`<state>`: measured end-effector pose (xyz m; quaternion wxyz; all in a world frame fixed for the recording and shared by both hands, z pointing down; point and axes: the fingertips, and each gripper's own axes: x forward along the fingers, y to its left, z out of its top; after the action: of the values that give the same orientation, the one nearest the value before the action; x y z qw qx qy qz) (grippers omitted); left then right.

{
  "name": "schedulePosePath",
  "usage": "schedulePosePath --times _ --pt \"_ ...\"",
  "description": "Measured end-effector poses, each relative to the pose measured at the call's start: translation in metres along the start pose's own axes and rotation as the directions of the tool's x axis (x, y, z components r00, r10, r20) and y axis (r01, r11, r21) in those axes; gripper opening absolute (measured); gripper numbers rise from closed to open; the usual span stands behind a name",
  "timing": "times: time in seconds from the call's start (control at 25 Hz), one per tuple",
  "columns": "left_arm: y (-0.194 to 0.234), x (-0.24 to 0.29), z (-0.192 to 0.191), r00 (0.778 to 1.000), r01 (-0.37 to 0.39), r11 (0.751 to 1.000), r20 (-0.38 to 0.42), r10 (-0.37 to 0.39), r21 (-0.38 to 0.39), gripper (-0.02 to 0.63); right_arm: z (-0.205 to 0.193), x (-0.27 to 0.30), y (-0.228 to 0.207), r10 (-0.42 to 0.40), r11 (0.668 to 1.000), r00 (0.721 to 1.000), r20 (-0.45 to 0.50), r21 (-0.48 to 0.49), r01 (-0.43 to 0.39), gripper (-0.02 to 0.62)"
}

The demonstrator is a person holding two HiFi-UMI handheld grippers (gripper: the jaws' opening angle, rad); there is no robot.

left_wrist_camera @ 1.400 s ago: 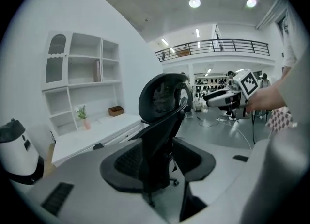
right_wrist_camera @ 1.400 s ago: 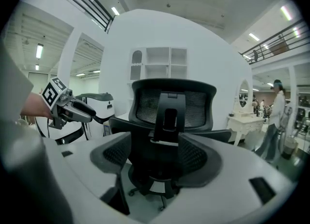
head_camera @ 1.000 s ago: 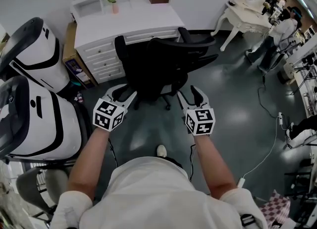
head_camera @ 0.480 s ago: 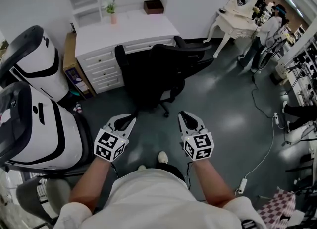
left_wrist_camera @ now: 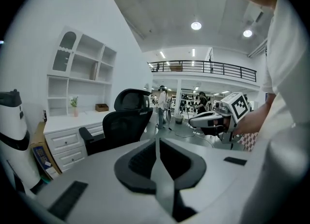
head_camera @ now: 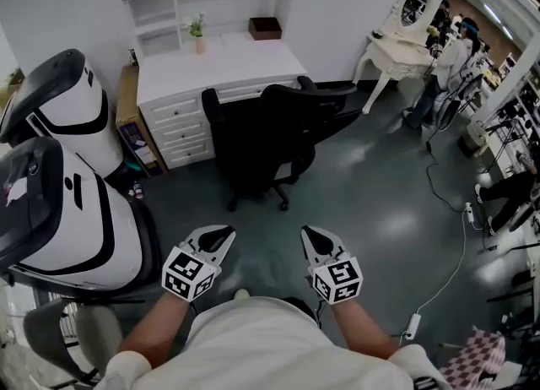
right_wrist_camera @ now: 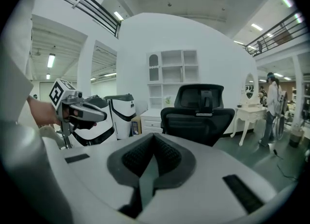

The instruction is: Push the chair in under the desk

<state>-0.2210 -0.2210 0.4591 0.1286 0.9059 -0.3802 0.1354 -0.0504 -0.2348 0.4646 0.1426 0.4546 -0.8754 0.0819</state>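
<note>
Now clear of black mesh chair (head_camera: 261,139) at 12 o'clock: left gripper (head_camera: 223,233), right gripper (head_camera: 310,233), jaws just clenched, empty. Chair tucked at white drawer desk (head_camera: 221,63); push likely done.

**No legible words or numbers showing**

No word, number, brand or sign is reading clearly in any view. The only printed marks are sitting on the cubes just behind the jaws of the left gripper (head_camera: 226,232) and the right gripper (head_camera: 307,231). They are black-and-white square markers (head_camera: 187,274), which are showing block patterns, not letters. Well ahead of the left gripper and off to its left, some coloured items (head_camera: 130,137) are standing beside the white drawers (head_camera: 179,131), and any print on them is appearing too small to read
</note>
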Motion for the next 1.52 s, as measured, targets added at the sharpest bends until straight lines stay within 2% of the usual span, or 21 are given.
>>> schedulePosePath --times 0.16,0.36,0.96,1.2,1.52 --pt "-0.024 -0.005 0.003 1.000 -0.007 1.000 0.001 0.007 0.005 0.023 -0.002 -0.018 0.003 0.034 0.999 0.999 0.011 -0.009 -0.034 0.005" --pt "-0.061 -0.001 0.008 1.000 -0.023 0.999 0.020 0.024 -0.029 0.023 -0.008 -0.054 -0.004 0.080 0.997 0.997 0.013 -0.024 -0.080 0.005" --pt "-0.201 0.019 -0.009 0.998 -0.062 0.998 -0.012 0.062 -0.030 0.020 -0.058 -0.170 -0.036 0.201 0.979 0.980 -0.004 -0.020 -0.201 0.005" --pt "-0.237 0.012 -0.025 0.995 -0.093 0.994 -0.034 0.091 -0.051 0.016 -0.070 -0.199 -0.037 0.233 0.972 0.973 0.005 -0.030 -0.233 0.005" --pt "-0.265 0.008 -0.028 0.994 -0.108 0.994 -0.025 0.108 -0.032 0.015 -0.085 -0.228 -0.034 0.240 0.971 0.970 0.032 -0.013 -0.240 0.005"
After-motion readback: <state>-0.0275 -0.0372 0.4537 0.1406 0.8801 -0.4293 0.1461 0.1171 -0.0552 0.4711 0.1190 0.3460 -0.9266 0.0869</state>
